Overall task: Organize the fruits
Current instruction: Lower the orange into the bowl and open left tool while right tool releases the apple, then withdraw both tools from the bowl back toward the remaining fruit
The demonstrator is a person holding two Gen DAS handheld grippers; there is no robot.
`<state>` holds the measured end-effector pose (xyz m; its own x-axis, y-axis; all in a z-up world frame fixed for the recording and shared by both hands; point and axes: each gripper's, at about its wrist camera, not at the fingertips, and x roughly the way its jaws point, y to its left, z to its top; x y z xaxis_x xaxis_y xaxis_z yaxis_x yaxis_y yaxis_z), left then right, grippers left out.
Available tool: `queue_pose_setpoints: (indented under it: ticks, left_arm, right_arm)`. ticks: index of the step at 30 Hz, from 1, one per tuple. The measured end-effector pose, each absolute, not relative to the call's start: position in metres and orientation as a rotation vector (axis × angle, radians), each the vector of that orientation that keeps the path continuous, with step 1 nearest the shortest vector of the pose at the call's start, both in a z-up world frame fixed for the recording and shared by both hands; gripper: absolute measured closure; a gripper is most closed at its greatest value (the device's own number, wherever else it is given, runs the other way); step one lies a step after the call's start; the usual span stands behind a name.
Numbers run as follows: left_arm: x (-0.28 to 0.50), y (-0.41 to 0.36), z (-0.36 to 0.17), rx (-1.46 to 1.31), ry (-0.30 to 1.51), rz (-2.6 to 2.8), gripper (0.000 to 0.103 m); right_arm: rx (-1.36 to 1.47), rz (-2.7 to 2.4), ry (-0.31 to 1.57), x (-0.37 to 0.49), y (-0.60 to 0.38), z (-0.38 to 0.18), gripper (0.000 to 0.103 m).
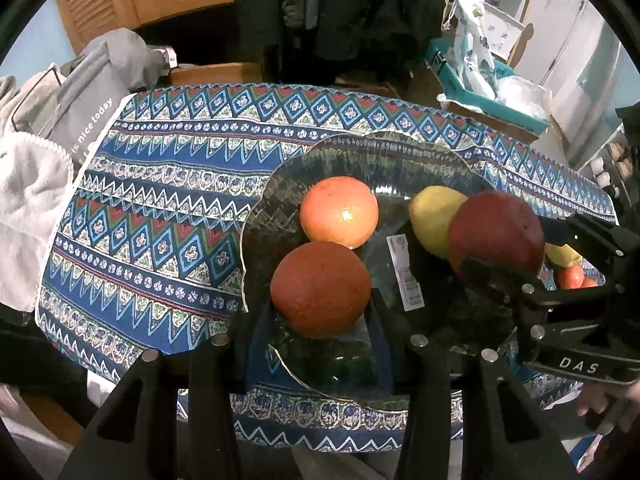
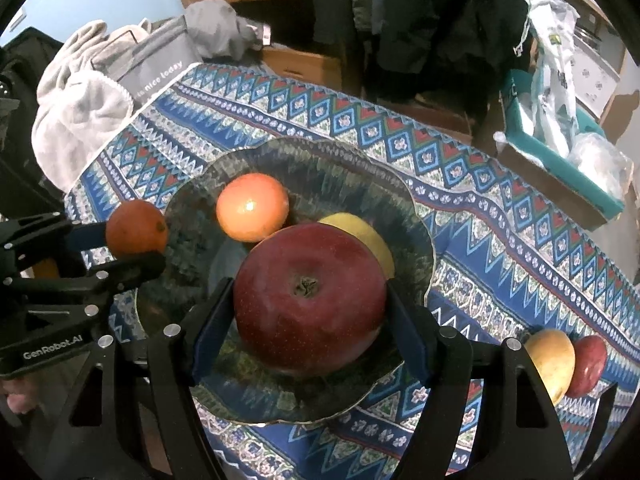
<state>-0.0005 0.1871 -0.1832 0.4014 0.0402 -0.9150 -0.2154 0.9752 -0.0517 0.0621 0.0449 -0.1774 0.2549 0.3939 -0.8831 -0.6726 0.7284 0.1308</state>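
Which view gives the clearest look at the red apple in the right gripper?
The right wrist view: the red apple fills the centre, stem end up, between the right gripper fingers above the glass bowl. The left wrist view shows only its side, partly covered by a finger.

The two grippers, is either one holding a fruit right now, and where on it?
Yes. The right gripper clamps the big red apple across its sides, stem end toward the camera. The left gripper pinches the dark orange at opposite sides.
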Motion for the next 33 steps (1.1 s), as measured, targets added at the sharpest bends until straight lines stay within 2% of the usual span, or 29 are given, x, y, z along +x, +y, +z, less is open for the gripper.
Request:
queue_pose_setpoints:
  ticks: [3, 5, 15, 21, 28, 33]
  left_arm:
    - [-0.001, 0.186, -0.183, -0.157, 1.143, 0.168, 0.049]
    - [-0.001, 0.186, -0.180, -0.140, 1.127, 0.176, 0.039]
    - [-0.003, 0.183, -0.170, -0.140, 1.104, 0.174, 0.037]
    - [-0.004, 0.176, -0.155, -0.141, 1.055, 0.160, 0.029]
    - [-0.001, 0.162, -0.141, -0.138, 1.022, 0.128, 0.028]
    - [0.000, 0.151, -0.132, -0.139, 0.999, 0.103, 0.025]
  right_arm:
    - [-0.265, 0.749, 1.070, 0.062, 0.041, -0.171, 0.028]
    - [-0.260, 0.752, 1.047, 0.063, 0.041, -0.163, 0.028]
    - [-0.246, 0.709, 1.021, 0.067, 0.030, -0.148, 0.025]
    - [-0.256, 0.669, 0.990, 0.067, 0.021, -0.139, 0.023]
    - [-0.251, 0.634, 0.943, 0.064, 0.005, -0.121, 0.021]
    - [-0.237, 0.602, 0.909, 0.063, -0.011, -0.109, 0.016]
